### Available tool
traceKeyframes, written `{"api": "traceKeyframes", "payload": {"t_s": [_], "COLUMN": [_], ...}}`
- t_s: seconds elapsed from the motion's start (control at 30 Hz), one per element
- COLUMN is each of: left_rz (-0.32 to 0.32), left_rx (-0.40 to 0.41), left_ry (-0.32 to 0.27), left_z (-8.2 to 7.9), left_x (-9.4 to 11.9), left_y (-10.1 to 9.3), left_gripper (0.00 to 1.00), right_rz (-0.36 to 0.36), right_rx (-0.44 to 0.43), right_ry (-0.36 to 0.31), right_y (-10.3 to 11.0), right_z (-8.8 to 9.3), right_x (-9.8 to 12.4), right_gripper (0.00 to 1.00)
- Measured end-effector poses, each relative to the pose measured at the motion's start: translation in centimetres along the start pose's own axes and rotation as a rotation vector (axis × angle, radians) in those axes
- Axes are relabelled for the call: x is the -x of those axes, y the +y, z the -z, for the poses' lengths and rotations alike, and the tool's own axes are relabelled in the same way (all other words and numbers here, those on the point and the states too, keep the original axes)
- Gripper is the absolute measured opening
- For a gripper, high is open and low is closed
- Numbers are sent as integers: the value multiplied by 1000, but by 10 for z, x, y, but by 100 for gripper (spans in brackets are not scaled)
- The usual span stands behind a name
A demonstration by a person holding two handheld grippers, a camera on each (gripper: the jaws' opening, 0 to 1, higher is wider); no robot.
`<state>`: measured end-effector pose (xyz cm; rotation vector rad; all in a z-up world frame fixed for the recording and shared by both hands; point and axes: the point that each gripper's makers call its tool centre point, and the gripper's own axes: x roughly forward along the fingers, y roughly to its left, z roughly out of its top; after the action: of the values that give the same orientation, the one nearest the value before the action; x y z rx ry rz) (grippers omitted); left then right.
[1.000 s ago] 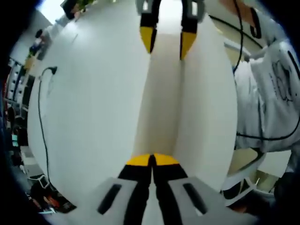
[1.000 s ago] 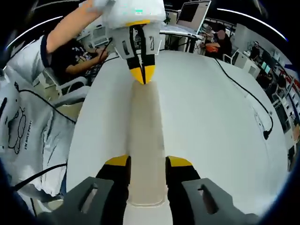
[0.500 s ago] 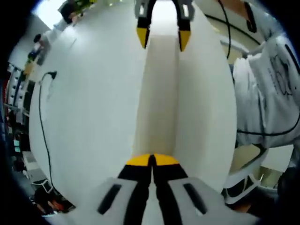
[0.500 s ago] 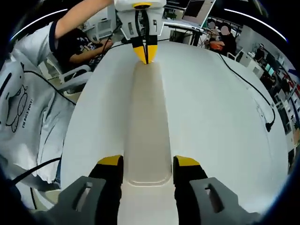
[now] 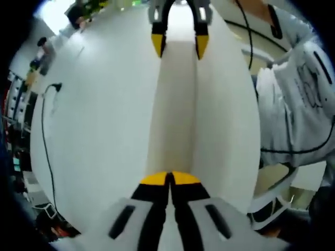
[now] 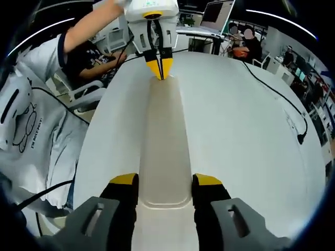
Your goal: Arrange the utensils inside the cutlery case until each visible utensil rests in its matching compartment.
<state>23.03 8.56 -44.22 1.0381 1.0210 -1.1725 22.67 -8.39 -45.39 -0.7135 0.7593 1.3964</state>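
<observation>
Smooth matt cream plastic case (image 6: pixel 164 151), glossy white table (image 6: pixel 241 130)

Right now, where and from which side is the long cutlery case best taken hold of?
Grip the cutlery case at a short rounded end, coming in along its length. It lies flat on the table, long and narrow, so open tongs can span its width there. The right tongs stand open astride one end; the left tongs are shut at the other.
</observation>
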Motion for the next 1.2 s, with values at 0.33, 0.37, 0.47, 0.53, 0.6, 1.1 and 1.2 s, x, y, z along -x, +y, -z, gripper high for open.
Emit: {"api": "traceKeyframes", "payload": {"t_s": [0.33, 0.37, 0.47, 0.53, 0.6, 1.1, 1.2], "left_rz": [-25, -22, -26, -32, -57, -8, 27], "left_rx": [33, 40, 76, 75, 29, 43, 16], "left_ry": [4, 5, -75, -91, -113, -44, -68], "left_z": [17, 20, 14, 14, 9, 10, 21], "left_x": [9, 11, 19, 23, 24, 2, -5], "left_y": [3, 3, 2, 3, 4, 2, 0], "left_gripper": [9, 9, 9, 9, 7, 0, 0], "right_rz": [-15, -14, 8, 34, 62, 57, -28], "right_rx": [-16, -25, -17, -2, 26, -14, 68], "right_ry": [0, -13, -38, -36, -56, -46, -25], "right_y": [0, 0, -2, -5, -8, 5, 14], "right_z": [13, 11, 1, -9, -27, -149, -167], "right_x": [-6, -3, 3, 9, 15, -57, -82], "right_gripper": [42, 42, 42, 38, 29, 0, 0]}}
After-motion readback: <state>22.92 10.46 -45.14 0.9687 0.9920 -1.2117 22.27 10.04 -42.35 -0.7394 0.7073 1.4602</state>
